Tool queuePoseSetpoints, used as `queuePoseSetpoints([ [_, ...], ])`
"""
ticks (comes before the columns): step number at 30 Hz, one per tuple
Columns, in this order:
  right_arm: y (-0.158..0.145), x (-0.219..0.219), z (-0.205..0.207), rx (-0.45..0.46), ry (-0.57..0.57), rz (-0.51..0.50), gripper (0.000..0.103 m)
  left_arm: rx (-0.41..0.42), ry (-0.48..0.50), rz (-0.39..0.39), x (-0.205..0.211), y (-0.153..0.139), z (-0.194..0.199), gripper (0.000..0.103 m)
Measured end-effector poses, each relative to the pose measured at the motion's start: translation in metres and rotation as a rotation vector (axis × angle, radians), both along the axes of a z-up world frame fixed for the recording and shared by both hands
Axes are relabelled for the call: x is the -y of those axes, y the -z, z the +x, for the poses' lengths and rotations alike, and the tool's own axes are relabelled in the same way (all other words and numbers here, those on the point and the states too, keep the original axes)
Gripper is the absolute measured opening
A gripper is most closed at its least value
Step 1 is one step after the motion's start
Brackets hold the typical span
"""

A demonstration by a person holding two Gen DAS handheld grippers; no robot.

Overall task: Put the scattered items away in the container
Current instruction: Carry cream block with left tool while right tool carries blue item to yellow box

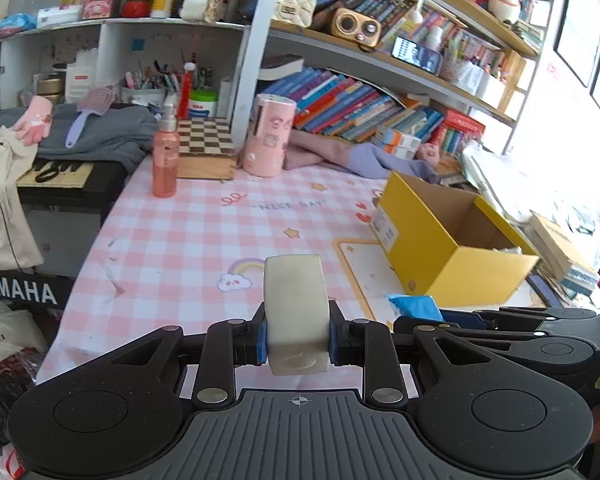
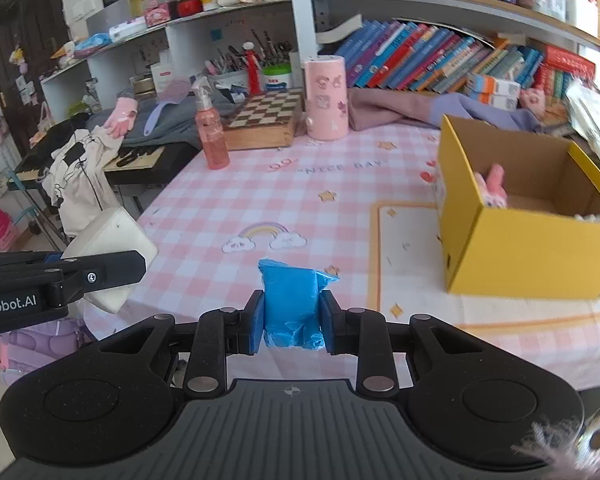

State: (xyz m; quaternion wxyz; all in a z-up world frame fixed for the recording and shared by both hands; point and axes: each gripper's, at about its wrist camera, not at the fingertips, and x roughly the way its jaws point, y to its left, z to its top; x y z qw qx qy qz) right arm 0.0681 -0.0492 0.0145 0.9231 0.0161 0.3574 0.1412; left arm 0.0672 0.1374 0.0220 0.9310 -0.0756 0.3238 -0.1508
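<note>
The yellow cardboard box stands open on the checked counter, right of both claws, with a pink toy already inside. The left claw is clamped on a white block and the right claw on a blue packet; both tilt downward above the counter. Each load should clear the near wall and be over the cavity before release, one at a time.

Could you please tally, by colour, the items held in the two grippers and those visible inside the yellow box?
White: 2, block in left gripper, item in yellow box corner
Blue: 1, packet in right gripper
Pink: 1, plush toy
Total: 4
</note>
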Motion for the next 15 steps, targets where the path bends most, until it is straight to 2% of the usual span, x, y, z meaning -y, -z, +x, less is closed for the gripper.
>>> queuePoseSetpoints([
  [15, 0.006, 0.047, -0.045, -0.040, 0.189, -0.001, 0.026, -0.034, 0.201, -0.002, 0.048, 0.009, -0.009, 0.025],
])
